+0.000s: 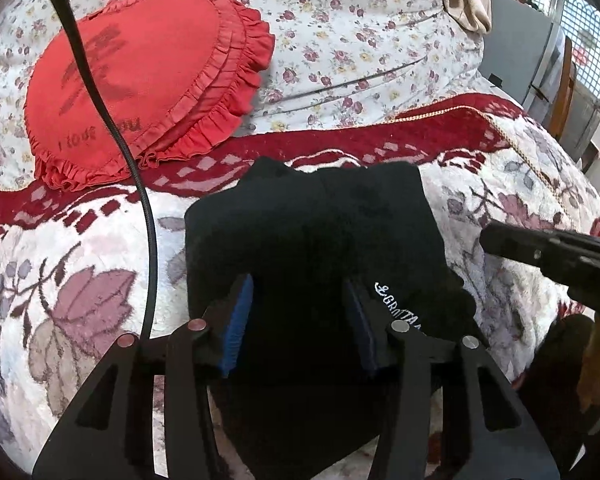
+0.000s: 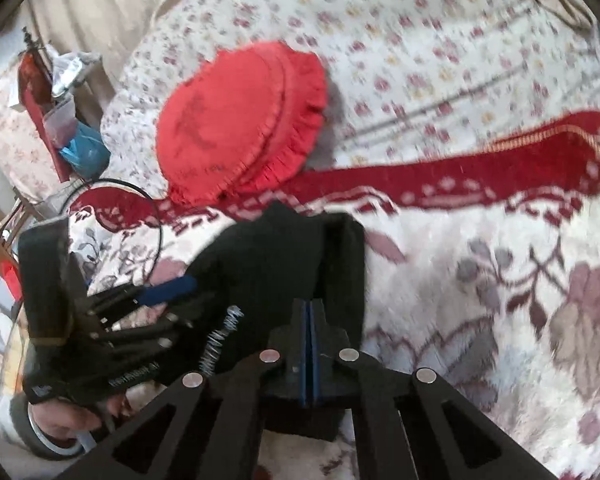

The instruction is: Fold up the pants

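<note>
The black pants [image 1: 312, 232] lie folded into a compact bundle on the flowered blanket [image 1: 80, 280]; white lettering shows on the near right side. My left gripper [image 1: 300, 316] is open, its blue pads [image 1: 238, 320] standing either side of the bundle's near part, just over it. In the right wrist view the pants [image 2: 276, 256] lie ahead and left. My right gripper [image 2: 309, 320] is shut with its blue pads pressed together at the pants' near right edge; I cannot tell if cloth is pinched. The left gripper [image 2: 168, 292] shows at the left there.
A red frilled round cushion [image 1: 140, 84] lies beyond the pants on the flowered sheet [image 1: 360, 40]. A black cable [image 1: 140, 200] hangs down left of the pants. The blanket's red border [image 1: 340, 140] runs across. Furniture [image 2: 60, 120] stands past the bed's left edge.
</note>
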`<state>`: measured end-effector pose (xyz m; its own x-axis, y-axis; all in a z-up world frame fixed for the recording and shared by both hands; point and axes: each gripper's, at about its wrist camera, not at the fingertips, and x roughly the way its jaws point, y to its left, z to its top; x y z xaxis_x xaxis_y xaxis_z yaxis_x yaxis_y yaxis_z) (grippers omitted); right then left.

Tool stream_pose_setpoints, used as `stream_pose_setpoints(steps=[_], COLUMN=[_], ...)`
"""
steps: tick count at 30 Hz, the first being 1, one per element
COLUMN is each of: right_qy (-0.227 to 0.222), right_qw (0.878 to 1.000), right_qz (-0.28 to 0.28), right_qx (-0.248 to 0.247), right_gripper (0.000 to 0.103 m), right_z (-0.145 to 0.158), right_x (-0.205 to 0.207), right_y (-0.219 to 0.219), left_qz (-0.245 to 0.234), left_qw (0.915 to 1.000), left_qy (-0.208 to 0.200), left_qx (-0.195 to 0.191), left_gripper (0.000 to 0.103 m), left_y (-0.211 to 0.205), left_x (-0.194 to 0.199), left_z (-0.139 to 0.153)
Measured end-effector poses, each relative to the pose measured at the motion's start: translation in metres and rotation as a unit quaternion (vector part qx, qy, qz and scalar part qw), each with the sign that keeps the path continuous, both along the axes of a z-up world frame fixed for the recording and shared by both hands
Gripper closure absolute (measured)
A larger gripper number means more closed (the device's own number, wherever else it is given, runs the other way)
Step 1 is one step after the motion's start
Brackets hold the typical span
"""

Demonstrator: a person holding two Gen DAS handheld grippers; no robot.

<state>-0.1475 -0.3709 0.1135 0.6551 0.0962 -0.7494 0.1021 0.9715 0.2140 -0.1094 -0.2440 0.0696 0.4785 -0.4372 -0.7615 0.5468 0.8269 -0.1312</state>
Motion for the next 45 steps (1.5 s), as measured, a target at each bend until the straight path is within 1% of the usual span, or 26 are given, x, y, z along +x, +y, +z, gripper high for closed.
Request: stream_pose_setpoints(steps=[3,6,9,14,16,17,19,22,24,27,32,36,40,45], right_qy=[-0.005,0.004,0.015,0.037,0.052,0.055,0.058,0.056,0.058,0.059,0.049,0.049,0.053,0.077], right_qw=[1.000,0.999,0.999,0.999,0.999,0.998,0.998,0.998,0.998,0.998,0.999,0.998,0.998,0.996], right_qz=[0.017,0.028,0.031,0.015,0.003,-0.002,-0.008,-0.010,-0.006,-0.003,0.021,0.029,0.027,0.023], right_qx=[0.007,0.014,0.013,0.013,0.007,0.007,0.020,0.027,0.024,0.018,-0.010,-0.016,-0.015,-0.024], right_gripper=[0.102,0.102,0.102,0.102,0.102,0.102,0.102,0.102,0.102,0.102,0.102,0.102,0.102,0.101], right_z=[0.003,-0.005,-0.015,-0.035,-0.044,-0.047,-0.054,-0.060,-0.059,-0.050,-0.028,-0.022,-0.022,-0.040], right_x=[0.010,0.025,0.041,0.066,0.075,0.077,0.081,0.085,0.086,0.081,0.055,0.035,0.019,0.007], right_y=[0.012,0.020,0.023,0.011,0.003,-0.001,-0.010,-0.015,-0.015,-0.012,0.009,0.021,0.025,0.027], left_qz=[0.009,0.017,0.028,0.039,0.036,0.033,0.028,0.026,0.027,0.031,0.039,0.043,0.044,0.041], left_qw=[0.9999,0.9997,0.9995,0.9992,0.9992,0.9992,0.9991,0.9989,0.9989,0.9990,0.9990,0.9988,0.9989,0.9989], left_qy=[-0.014,-0.017,-0.015,-0.001,-0.005,-0.009,-0.014,-0.015,-0.012,-0.008,-0.001,-0.003,-0.003,-0.002], left_qx=[-0.001,0.000,0.004,0.012,0.017,0.021,0.028,0.037,0.036,0.032,0.021,0.022,0.017,0.025], left_gripper=[0.057,0.057,0.057,0.057,0.057,0.055,0.049,0.048,0.048,0.048,0.049,0.049,0.049,0.049], left_y=[0.005,0.008,0.009,0.005,0.000,-0.003,-0.009,-0.016,-0.016,-0.012,0.000,0.007,0.013,0.012], left_x=[0.001,0.007,0.014,0.027,0.029,0.030,0.032,0.035,0.037,0.035,0.023,0.011,-0.001,-0.011], left_z=[0.009,0.013,0.010,-0.002,-0.004,-0.005,-0.008,-0.012,-0.012,-0.008,-0.001,0.002,0.004,-0.001])
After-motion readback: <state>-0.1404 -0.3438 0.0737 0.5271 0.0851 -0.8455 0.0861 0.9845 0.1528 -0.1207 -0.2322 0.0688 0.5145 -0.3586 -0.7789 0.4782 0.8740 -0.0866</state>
